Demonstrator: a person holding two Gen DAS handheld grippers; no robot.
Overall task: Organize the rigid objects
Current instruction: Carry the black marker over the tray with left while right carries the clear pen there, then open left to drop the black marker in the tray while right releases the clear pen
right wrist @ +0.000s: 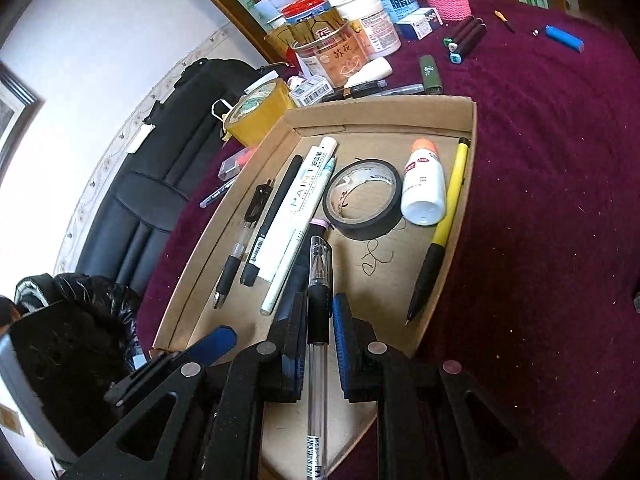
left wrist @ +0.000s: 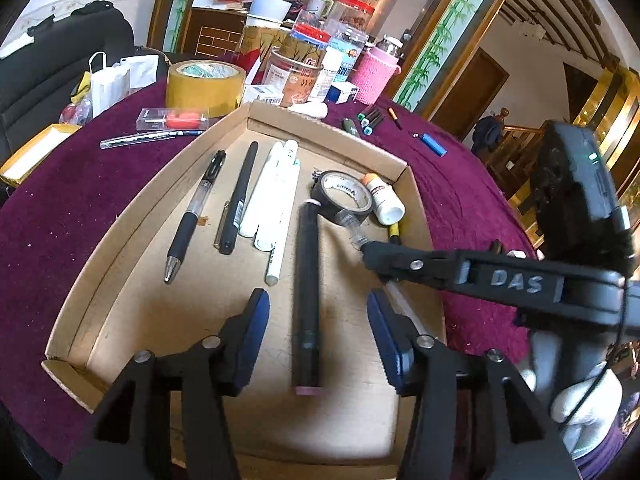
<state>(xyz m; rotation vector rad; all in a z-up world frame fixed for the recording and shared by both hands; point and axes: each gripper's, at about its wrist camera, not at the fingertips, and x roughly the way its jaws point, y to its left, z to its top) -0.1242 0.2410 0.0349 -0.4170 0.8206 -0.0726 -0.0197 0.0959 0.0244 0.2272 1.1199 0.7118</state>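
A shallow cardboard tray (left wrist: 132,220) (right wrist: 474,160) on the purple cloth holds several pens, white paint markers (left wrist: 272,196), a black tape roll (left wrist: 344,196) (right wrist: 362,200), a white bottle (right wrist: 424,184) and a yellow pencil (right wrist: 448,224). My left gripper (left wrist: 318,300) is open low over the tray. A dark marker (left wrist: 306,300) lies flat between its blue pads (left wrist: 256,332), touching neither. My right gripper (right wrist: 319,312) is shut on a clear pen (right wrist: 319,280) with a black grip, held over the tray above the dark marker (right wrist: 297,272). In the left wrist view the right gripper (left wrist: 372,258) reaches in from the right.
A wide yellow tape roll (left wrist: 204,84), jars and a pink knitted bottle (left wrist: 374,76) crowd the table behind the tray. Loose markers (left wrist: 368,120), a blue lighter (left wrist: 434,144) and a pen (left wrist: 152,136) lie on the cloth. A black sofa (right wrist: 160,184) stands beyond.
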